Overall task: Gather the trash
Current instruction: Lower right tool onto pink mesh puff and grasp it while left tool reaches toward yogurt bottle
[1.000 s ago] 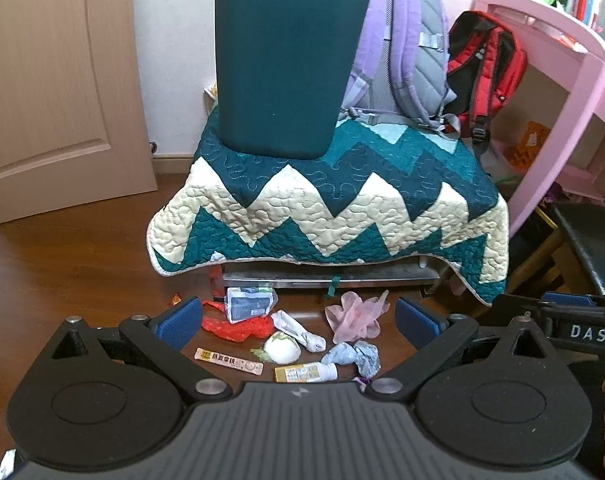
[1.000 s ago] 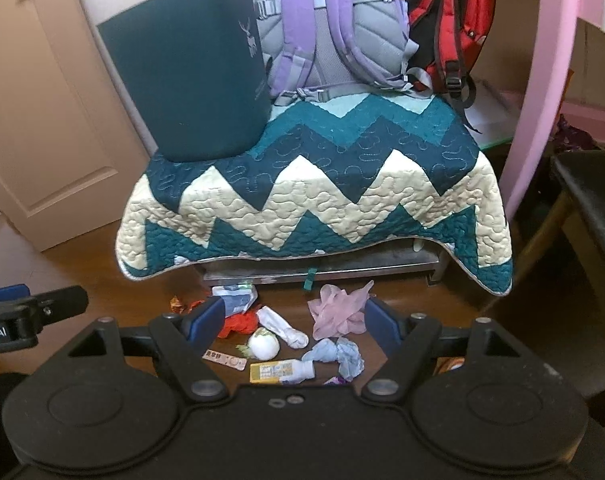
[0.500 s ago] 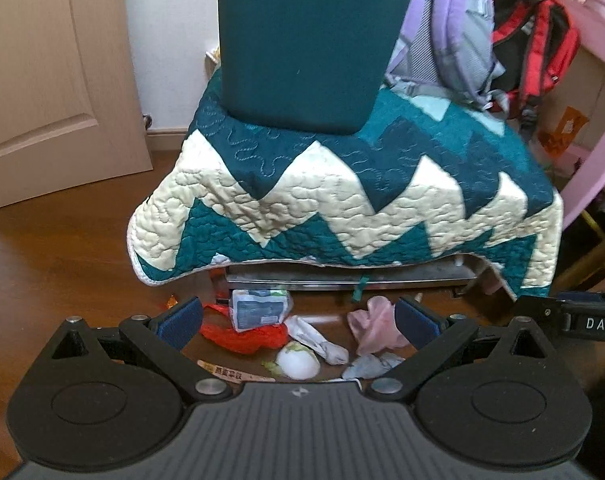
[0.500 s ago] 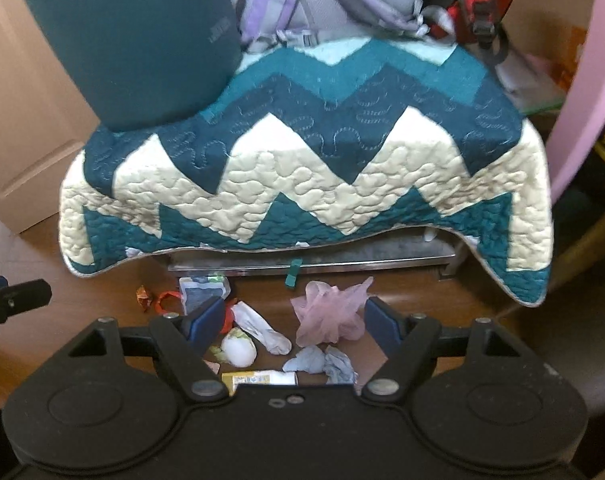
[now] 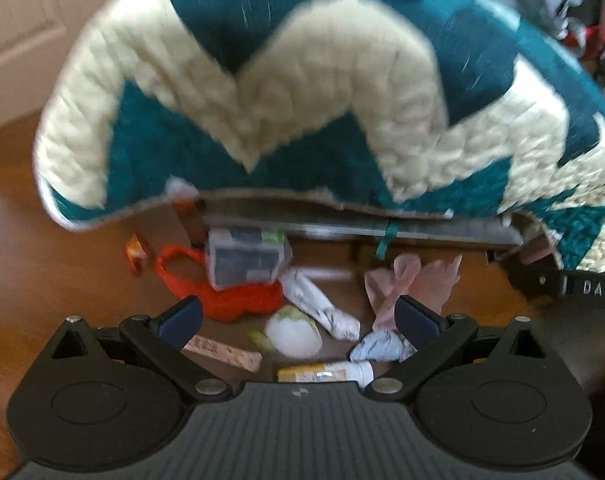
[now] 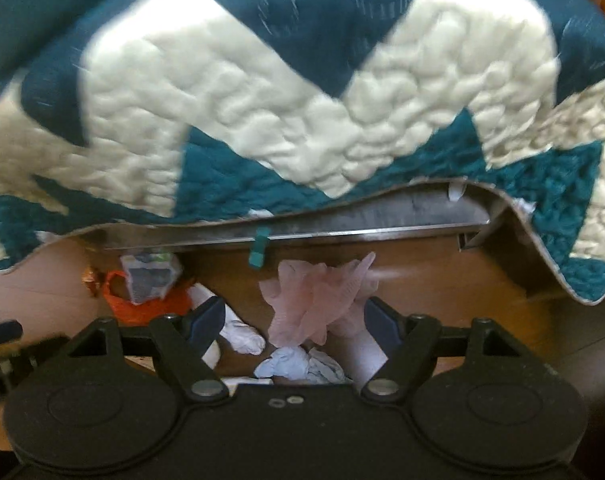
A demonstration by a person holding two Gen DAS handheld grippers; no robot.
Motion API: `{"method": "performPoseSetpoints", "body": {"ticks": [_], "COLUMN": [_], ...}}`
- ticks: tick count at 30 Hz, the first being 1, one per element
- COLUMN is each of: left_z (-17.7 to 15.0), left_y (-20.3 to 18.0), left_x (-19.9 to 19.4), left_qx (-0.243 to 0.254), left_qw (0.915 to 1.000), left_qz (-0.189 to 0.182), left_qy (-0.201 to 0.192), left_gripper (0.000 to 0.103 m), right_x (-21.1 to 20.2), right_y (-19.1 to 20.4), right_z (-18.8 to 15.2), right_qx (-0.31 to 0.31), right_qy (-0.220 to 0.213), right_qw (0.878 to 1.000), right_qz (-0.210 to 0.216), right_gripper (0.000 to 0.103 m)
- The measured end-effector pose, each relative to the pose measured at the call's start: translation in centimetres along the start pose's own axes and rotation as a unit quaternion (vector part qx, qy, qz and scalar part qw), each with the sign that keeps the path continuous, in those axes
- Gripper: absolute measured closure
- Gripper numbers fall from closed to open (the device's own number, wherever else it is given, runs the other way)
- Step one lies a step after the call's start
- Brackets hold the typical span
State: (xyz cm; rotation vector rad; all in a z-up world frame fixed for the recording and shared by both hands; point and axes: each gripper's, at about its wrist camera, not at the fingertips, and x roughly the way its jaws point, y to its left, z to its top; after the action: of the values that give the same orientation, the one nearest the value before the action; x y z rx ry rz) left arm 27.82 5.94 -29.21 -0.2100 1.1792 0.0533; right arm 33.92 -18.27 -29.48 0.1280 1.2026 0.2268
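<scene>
Trash lies on the wooden floor under a quilt-draped bench. In the left wrist view I see a red net bag (image 5: 230,300), a grey-white packet (image 5: 246,260), a white ball (image 5: 294,332), a twisted white wrapper (image 5: 322,308), a pink crumpled tissue (image 5: 410,284), a blue-white wad (image 5: 382,350), a yellow tube (image 5: 322,372) and a flat stick wrapper (image 5: 222,350). My left gripper (image 5: 298,316) hangs open above them. My right gripper (image 6: 294,316) is open too, with the pink tissue (image 6: 318,300) between its fingers but untouched.
The teal and cream zigzag quilt (image 5: 302,100) overhangs the bench's metal frame (image 6: 302,228) just above the trash. A small orange candy wrapper (image 5: 136,254) lies at the left. A door (image 5: 18,20) stands far left. The other gripper's black tip (image 5: 574,290) shows at right.
Both grippers have moved forward and down toward the trash pile; the dark green bin and the backpacks have slid out of view at the top. Both stay open.
</scene>
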Motion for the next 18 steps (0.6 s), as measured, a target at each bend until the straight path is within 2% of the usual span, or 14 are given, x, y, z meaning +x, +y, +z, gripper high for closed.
{"method": "performPoseSetpoints", "body": {"ticks": [2, 4, 5, 6, 9, 10, 14, 18], "left_z": [-0.6, -1.5, -2.3, -2.9, -5.5, -6.1, -7.9, -9.9], "left_y": [-0.5, -1.5, -2.3, -3.0, -5.0, -5.2, -5.9, -6.5], "left_x": [2.0, 3.9, 5.0, 6.0, 9.0, 9.9, 13.3, 16.0], "left_qx": [0.018, 0.067, 0.108, 0.147, 0.266, 0.291, 0.353, 0.414], "left_qw": [0.9997, 0.9970, 0.9927, 0.9870, 0.9605, 0.9524, 0.9285, 0.9012], "left_qz": [-0.007, -0.022, -0.030, -0.033, -0.039, -0.040, -0.053, -0.059], "left_qy": [0.016, 0.032, 0.045, 0.054, 0.074, 0.081, 0.102, 0.114], "left_gripper": [0.000, 0.001, 0.001, 0.001, 0.001, 0.001, 0.001, 0.001], "right_x": [1.6, 3.2, 3.9, 4.6, 6.6, 7.1, 9.9, 12.8], "right_y": [-0.3, -0.6, -0.8, -1.0, -1.4, -1.5, -1.3, -0.9], "right_z": [0.2, 0.3, 0.4, 0.4, 0.3, 0.3, 0.0, 0.0], "right_qx": [-0.005, -0.007, -0.008, -0.008, -0.006, -0.005, -0.012, -0.025], "right_qy": [0.013, 0.026, 0.030, 0.032, 0.042, 0.044, 0.057, 0.066], "right_qw": [1.000, 1.000, 0.999, 0.999, 0.999, 0.999, 0.998, 0.997], "right_qz": [-0.005, -0.008, -0.010, -0.013, -0.018, -0.018, -0.020, -0.024], "right_gripper": [0.027, 0.027, 0.027, 0.027, 0.027, 0.027, 0.027, 0.027]}}
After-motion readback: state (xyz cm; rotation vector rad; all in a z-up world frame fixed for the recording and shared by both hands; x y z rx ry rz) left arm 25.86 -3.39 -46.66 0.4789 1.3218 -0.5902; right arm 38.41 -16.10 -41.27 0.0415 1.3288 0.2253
